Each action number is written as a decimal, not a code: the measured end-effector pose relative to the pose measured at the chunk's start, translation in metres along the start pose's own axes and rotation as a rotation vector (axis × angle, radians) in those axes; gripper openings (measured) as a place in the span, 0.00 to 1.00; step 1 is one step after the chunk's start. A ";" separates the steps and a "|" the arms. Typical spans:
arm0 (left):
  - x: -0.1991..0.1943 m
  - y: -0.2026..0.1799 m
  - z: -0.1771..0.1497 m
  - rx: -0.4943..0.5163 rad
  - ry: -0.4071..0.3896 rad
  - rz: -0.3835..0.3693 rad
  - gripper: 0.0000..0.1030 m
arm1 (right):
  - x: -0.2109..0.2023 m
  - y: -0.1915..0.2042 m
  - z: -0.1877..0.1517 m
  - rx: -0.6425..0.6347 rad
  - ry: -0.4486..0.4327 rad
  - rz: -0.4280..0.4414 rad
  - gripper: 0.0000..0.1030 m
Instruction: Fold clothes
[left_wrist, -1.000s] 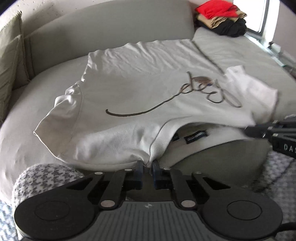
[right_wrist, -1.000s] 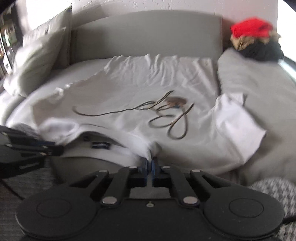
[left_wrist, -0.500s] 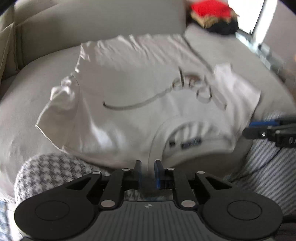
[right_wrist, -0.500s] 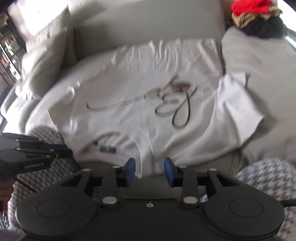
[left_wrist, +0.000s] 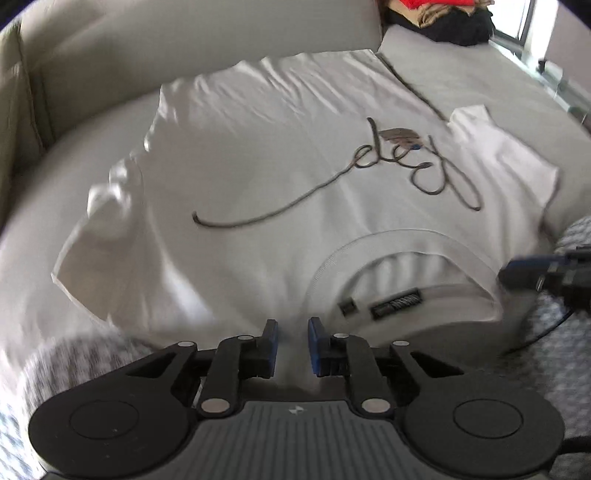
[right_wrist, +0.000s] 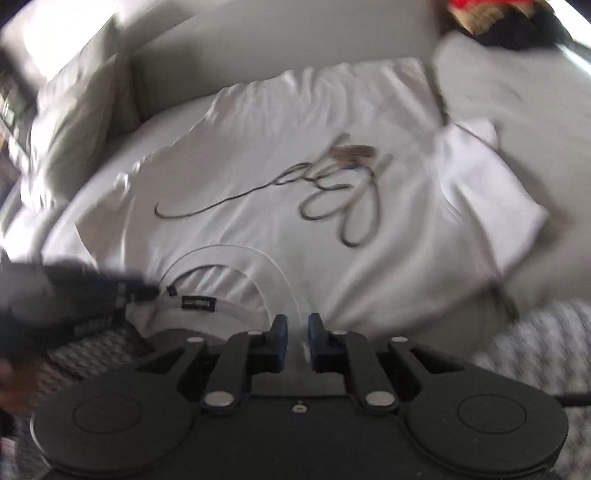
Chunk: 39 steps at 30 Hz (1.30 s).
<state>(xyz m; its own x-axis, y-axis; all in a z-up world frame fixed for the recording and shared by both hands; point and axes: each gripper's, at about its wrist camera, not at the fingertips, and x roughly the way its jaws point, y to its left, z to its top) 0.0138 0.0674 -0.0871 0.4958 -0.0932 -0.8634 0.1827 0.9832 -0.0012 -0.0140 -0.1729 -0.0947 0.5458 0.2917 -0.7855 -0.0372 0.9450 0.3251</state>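
White T-shirt spread flat, both grippers parted at its collar edge

Blurred throughout, worst in the right wrist view, where lower left is smeared to a dark streak; label text inside the collar unreadable in either view; pile of clothes (left_wrist: 447, 14) cut off at the top edge, red over tan over black; far hem pressed against the sofa backrest (left_wrist: 207, 48), its edge hard to separate from the grey upholstery; fabric directly under each pair of jaws hidden by the gripper bodies.

White T-shirt (left_wrist: 266, 173) laid front-up across the grey seat, filling the centre of both frames; dark looping script printed across the chest, with a small brownish patch above it; ribbed collar toward the bottom of the frame, open in an arc, dark neck label showing inside; one sleeve spread at centre left, rumpled, the other at centre right, flatter; light creases near the far hem.

Left gripper (left_wrist: 291, 341) at bottom centre, jaws apart by a narrow gap, gripping nothing, shoulder of the shirt just beyond the tips, collar just to lower right; right gripper (right_wrist: 295, 338) likewise narrowly parted and empty, collar to its left; checked fabric (right_wrist: 535, 343) at lower corners.
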 end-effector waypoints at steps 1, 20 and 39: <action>-0.002 0.002 0.002 -0.032 -0.018 -0.025 0.16 | -0.010 -0.014 0.005 0.063 -0.047 -0.001 0.18; 0.035 -0.067 0.042 0.095 -0.048 -0.124 0.20 | 0.019 -0.178 0.029 0.896 -0.207 0.168 0.50; 0.036 -0.060 0.040 0.067 -0.058 -0.145 0.22 | 0.000 -0.156 0.037 0.813 -0.381 0.074 0.12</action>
<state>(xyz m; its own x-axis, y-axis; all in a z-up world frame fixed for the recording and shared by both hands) 0.0542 -0.0008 -0.0979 0.5075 -0.2439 -0.8264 0.3112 0.9462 -0.0882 0.0229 -0.3259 -0.1261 0.8116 0.1416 -0.5667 0.4415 0.4867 0.7538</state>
